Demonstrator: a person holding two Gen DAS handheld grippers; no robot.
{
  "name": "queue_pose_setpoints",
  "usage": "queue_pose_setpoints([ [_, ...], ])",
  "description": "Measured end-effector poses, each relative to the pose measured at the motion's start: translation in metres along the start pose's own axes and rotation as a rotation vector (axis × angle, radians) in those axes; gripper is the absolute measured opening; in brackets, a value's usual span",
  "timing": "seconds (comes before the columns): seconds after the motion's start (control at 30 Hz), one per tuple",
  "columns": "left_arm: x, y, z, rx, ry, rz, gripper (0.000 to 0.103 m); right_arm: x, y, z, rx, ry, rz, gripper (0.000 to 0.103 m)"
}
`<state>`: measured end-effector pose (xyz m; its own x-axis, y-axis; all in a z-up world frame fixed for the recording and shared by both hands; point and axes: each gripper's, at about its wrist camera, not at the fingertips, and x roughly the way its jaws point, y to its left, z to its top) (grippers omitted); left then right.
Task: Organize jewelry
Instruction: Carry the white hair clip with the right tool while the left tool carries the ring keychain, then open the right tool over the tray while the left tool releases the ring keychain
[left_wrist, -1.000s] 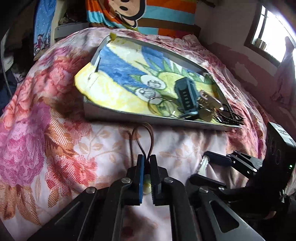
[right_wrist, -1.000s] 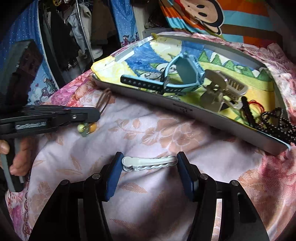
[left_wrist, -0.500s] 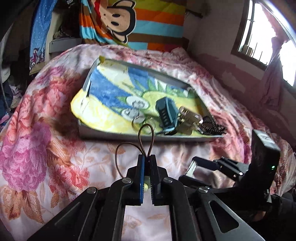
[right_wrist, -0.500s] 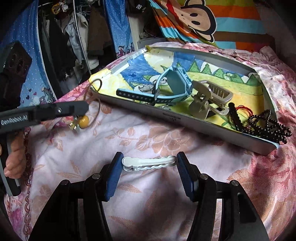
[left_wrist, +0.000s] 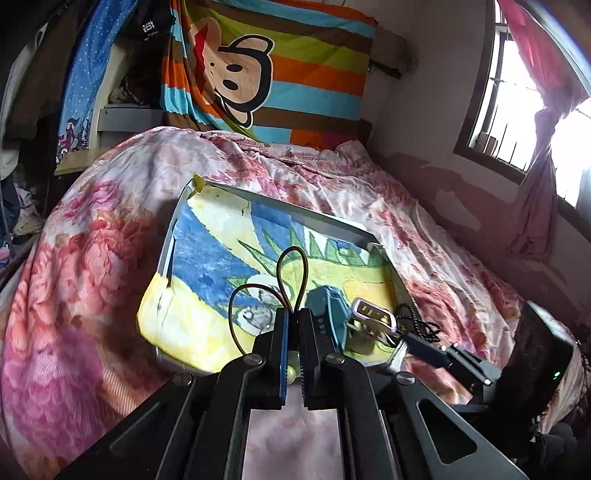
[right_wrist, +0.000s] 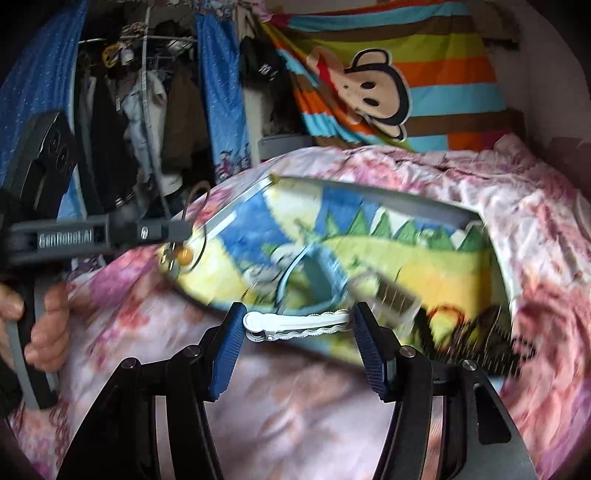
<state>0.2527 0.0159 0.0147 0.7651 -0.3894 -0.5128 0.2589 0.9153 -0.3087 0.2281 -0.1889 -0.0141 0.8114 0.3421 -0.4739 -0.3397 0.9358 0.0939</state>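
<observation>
My left gripper (left_wrist: 291, 334) is shut on a brown cord bracelet (left_wrist: 291, 269). Its loops stick up past the fingertips and its beads (right_wrist: 183, 255) hang below the jaws. My right gripper (right_wrist: 297, 326) is shut on a white hair clip (right_wrist: 295, 325), held lengthwise between the blue pads. Both grippers hang above the floral bedspread, just short of the grey tray (left_wrist: 295, 212) lined with a yellow and blue cloth. In the tray lie a teal watch (left_wrist: 330, 308), a pale claw clip (left_wrist: 371, 314) and a black bead necklace (left_wrist: 417, 323). The left gripper (right_wrist: 173, 230) shows at the left of the right wrist view.
The tray rests on a bed with a pink floral cover (left_wrist: 92, 277). A striped monkey cushion (left_wrist: 266, 70) leans at the head. Hanging clothes (right_wrist: 140, 110) stand to the left, a window (left_wrist: 535, 110) to the right. A person's hand (right_wrist: 40, 325) grips the left gripper's handle.
Both grippers rose and tilted upward, and came closer to the tray with the bracelet and the hair clip still held. The tray now sits lower and smaller in both views.
</observation>
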Motion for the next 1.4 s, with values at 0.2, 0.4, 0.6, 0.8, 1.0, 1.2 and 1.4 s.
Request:
queue_pose_setpoints([
  [0.2, 0.033, 0.014, 0.0, -0.06, 0.065, 0.051, 0.005, 0.025, -0.01, 0.008, 0.053, 0.014, -0.065, 0.054],
  [0.4, 0.046, 0.02, -0.007, -0.076, 0.105, 0.06, 0.005, 0.031, -0.008, 0.001, 0.054, 0.024, -0.085, 0.054],
  [0.6, 0.051, 0.021, -0.01, -0.084, 0.133, 0.066, 0.005, 0.037, -0.007, -0.001, 0.042, 0.05, -0.111, 0.054],
  [0.8, 0.052, 0.023, -0.011, -0.101, 0.14, 0.071, 0.005, 0.035, -0.008, -0.002, 0.048, 0.044, -0.107, 0.054],
  [1.0, 0.048, 0.021, -0.01, -0.081, 0.131, 0.088, 0.01, 0.028, -0.012, -0.001, 0.071, 0.017, -0.111, 0.056],
  [1.2, 0.041, 0.016, -0.01, -0.065, 0.132, 0.103, 0.02, 0.007, -0.012, 0.003, 0.06, -0.037, -0.162, 0.071],
  [1.4, 0.015, 0.003, -0.008, -0.046, 0.061, 0.137, 0.075, -0.019, -0.011, 0.008, 0.03, -0.054, -0.209, 0.076],
])
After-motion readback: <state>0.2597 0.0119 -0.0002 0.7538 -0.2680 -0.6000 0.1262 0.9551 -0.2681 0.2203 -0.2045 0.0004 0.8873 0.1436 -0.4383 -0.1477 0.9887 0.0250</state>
